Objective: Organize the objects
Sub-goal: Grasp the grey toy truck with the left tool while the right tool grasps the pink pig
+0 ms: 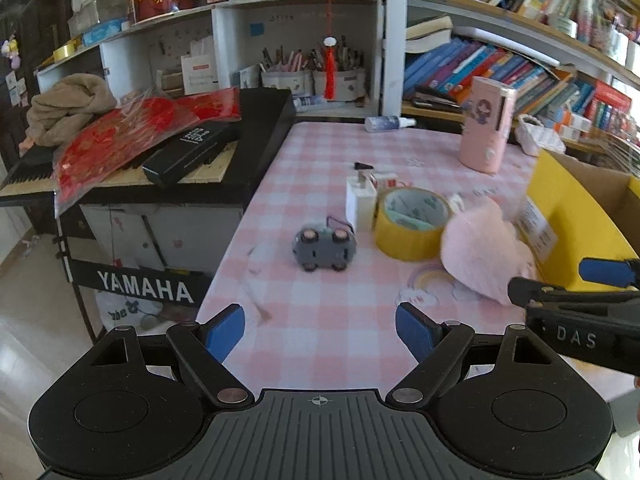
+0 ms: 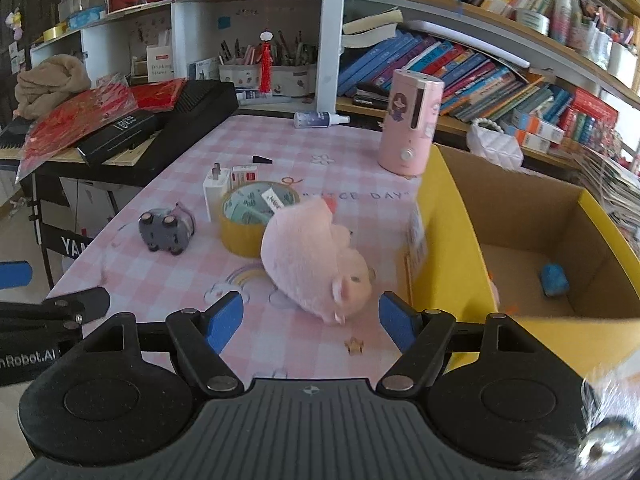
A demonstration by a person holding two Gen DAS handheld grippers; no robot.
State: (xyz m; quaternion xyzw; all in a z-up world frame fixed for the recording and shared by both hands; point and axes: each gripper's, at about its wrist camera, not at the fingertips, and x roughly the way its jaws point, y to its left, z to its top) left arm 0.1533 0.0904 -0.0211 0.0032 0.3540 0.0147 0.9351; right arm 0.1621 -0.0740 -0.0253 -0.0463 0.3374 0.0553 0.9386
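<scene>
A pink plush pig [image 2: 316, 256] lies on the pink checked tablecloth [image 2: 172, 280], just ahead of my open right gripper [image 2: 311, 322] and beside a yellow cardboard box [image 2: 448, 240]. The pig also shows in the left wrist view [image 1: 480, 248]. A small blue object [image 2: 554, 279] lies inside the box. A grey toy car [image 1: 324, 246] lies overturned ahead of my open, empty left gripper [image 1: 320, 332]. A yellow tape roll [image 1: 410, 222], a white charger [image 1: 360, 204] and a pink cylindrical device [image 1: 486, 130] stand farther back.
A black Yamaha keyboard [image 1: 224, 148] piled with red packets and a black case stands left of the table. A spray bottle [image 1: 388, 123] lies at the table's far edge. Shelves of books [image 2: 480, 68] and pen holders line the back. The right gripper [image 1: 576, 304] reaches in from the right.
</scene>
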